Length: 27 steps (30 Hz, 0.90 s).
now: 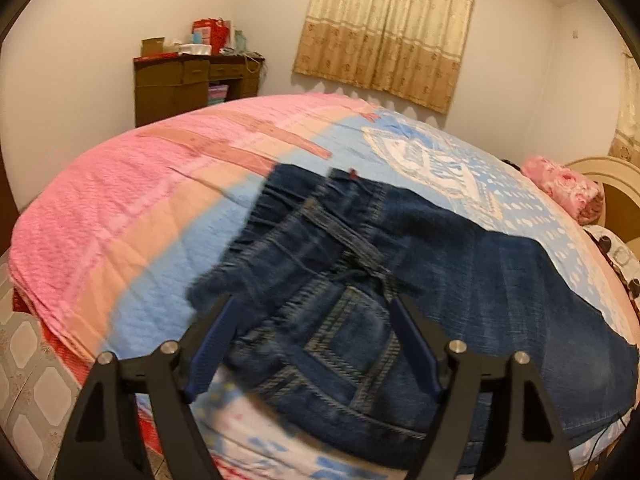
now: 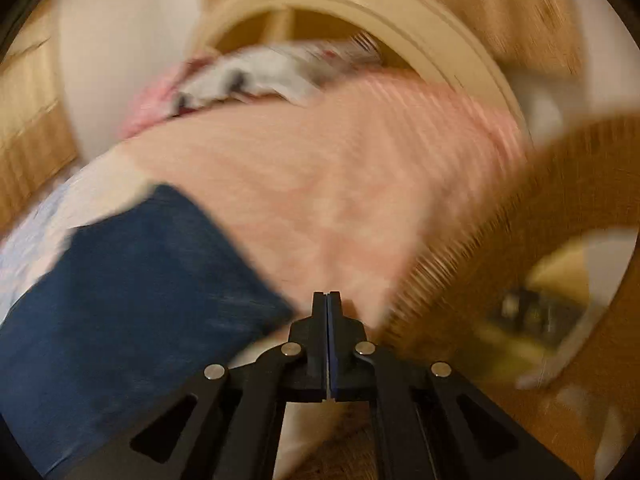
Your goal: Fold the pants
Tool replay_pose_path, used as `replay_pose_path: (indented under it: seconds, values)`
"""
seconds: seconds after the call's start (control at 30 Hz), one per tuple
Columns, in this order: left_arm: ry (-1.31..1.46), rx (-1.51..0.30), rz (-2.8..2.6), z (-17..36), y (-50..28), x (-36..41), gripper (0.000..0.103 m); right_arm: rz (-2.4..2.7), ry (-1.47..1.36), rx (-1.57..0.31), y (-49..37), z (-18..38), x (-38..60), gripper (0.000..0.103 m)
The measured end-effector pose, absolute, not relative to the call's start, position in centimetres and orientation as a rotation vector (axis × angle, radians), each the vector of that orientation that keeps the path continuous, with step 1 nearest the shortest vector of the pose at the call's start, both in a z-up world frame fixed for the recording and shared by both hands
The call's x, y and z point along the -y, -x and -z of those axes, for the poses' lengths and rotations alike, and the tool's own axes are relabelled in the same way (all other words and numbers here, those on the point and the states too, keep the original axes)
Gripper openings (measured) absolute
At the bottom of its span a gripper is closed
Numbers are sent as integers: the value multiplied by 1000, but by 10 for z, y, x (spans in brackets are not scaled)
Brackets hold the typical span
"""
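Note:
Dark blue jeans (image 1: 400, 280) lie spread on the bed, waistband toward the left, back pocket near me, legs running right. My left gripper (image 1: 312, 312) is open above the seat of the jeans, its blue fingers (image 1: 412, 340) on either side of the back pocket, holding nothing. In the blurred right wrist view a jeans leg (image 2: 132, 288) lies at lower left. My right gripper (image 2: 328, 300) is shut and empty, just right of the leg's edge over the pink bedcover (image 2: 320, 184).
The bed has a pink and blue patterned cover (image 1: 120, 208). A dark wooden desk (image 1: 188, 84) with boxes stands by the far wall beside a curtain (image 1: 388, 28). A rolled pink blanket (image 1: 564, 188) and cream headboard (image 2: 400, 12) are at the bed's right end.

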State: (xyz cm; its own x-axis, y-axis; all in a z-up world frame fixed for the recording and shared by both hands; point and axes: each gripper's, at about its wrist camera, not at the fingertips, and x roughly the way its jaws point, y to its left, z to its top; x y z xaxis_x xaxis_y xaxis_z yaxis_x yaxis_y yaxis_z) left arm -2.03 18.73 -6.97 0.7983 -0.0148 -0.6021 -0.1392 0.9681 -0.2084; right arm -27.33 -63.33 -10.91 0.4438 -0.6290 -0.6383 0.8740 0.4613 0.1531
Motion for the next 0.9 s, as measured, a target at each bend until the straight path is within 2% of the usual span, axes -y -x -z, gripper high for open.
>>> replay_pose_path:
  seconds: [0.17, 0.3, 0.43, 0.53, 0.7, 0.9]
  values:
    - [278, -635, -153, 66, 24, -217, 80, 842, -492, -355, 293, 79, 589, 1]
    - [291, -616, -164, 61, 31, -231, 80, 478, -388, -324, 263, 43, 501, 1]
    - [278, -603, -157, 56, 37, -237, 80, 64, -252, -380, 198, 32, 372, 3]
    - [291, -594, -127, 58, 42, -240, 85, -204, -165, -486, 150, 45, 273, 3]
    - [268, -615, -54, 69, 40, -226, 86, -484, -18, -611, 109, 68, 140, 3]
    - [199, -630, -13, 76, 27, -209, 86, -562, 206, -675, 109, 88, 66, 4]
